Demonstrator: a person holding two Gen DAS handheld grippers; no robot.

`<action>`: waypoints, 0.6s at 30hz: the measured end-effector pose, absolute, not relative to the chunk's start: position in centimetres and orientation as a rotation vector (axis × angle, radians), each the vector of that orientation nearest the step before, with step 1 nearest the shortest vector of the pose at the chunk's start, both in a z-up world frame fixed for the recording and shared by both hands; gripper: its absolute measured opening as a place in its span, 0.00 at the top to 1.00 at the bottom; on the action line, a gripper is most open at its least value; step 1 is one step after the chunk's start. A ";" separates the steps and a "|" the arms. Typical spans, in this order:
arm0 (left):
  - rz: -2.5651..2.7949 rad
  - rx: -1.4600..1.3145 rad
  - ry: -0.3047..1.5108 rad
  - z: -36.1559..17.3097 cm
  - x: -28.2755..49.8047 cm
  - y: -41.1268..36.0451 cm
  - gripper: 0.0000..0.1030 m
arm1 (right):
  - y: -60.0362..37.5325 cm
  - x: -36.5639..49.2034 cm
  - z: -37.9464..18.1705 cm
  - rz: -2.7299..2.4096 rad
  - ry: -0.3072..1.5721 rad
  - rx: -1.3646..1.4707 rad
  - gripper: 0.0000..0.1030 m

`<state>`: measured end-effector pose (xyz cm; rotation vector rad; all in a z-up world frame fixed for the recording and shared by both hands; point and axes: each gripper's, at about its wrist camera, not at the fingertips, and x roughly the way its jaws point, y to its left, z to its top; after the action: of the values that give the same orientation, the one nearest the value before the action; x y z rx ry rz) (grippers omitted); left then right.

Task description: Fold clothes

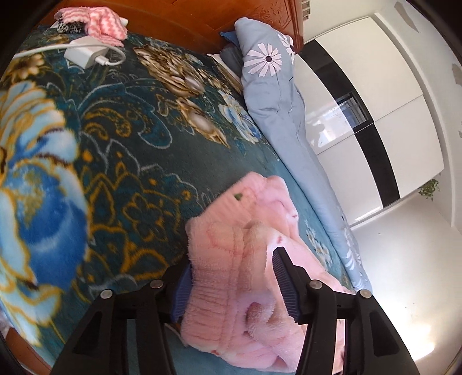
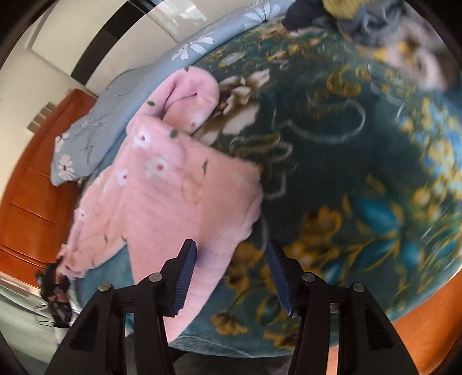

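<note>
A pink fleece garment with small flowers lies bunched on the teal floral blanket of a bed. In the left wrist view my left gripper stands open around a thick fold of it; the fabric fills the gap between the blue pads. The right wrist view shows the same garment folded over on the blanket. My right gripper is open just above its near corner, with pink fabric by the left pad and blanket under the right one.
A blue-grey daisy quilt runs along the bed's far side below a wooden headboard. A white charger and a pink zigzag cloth lie near the headboard. More clothes are piled at the bed's other end. A white wardrobe stands beyond.
</note>
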<state>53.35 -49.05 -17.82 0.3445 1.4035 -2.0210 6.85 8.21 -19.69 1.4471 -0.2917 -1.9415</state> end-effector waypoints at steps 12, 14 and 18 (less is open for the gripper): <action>-2.038 0.368 1.412 -16.4 53.7 -46.4 0.41 | 5.9 7.9 -15.3 -2.010 -0.149 1.253 0.90; -2.033 0.367 1.417 -16.3 53.8 -46.3 0.40 | 7.6 6.7 -12.9 -2.110 -0.100 1.194 0.90; -2.016 0.360 1.437 -16.5 53.9 -46.4 0.40 | 12.1 2.4 -8.2 -2.388 -0.043 1.086 0.90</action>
<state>53.85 -46.45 -16.46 0.3600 1.4369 -2.0162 2.44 12.12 -8.22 1.0855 -0.0431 -2.3883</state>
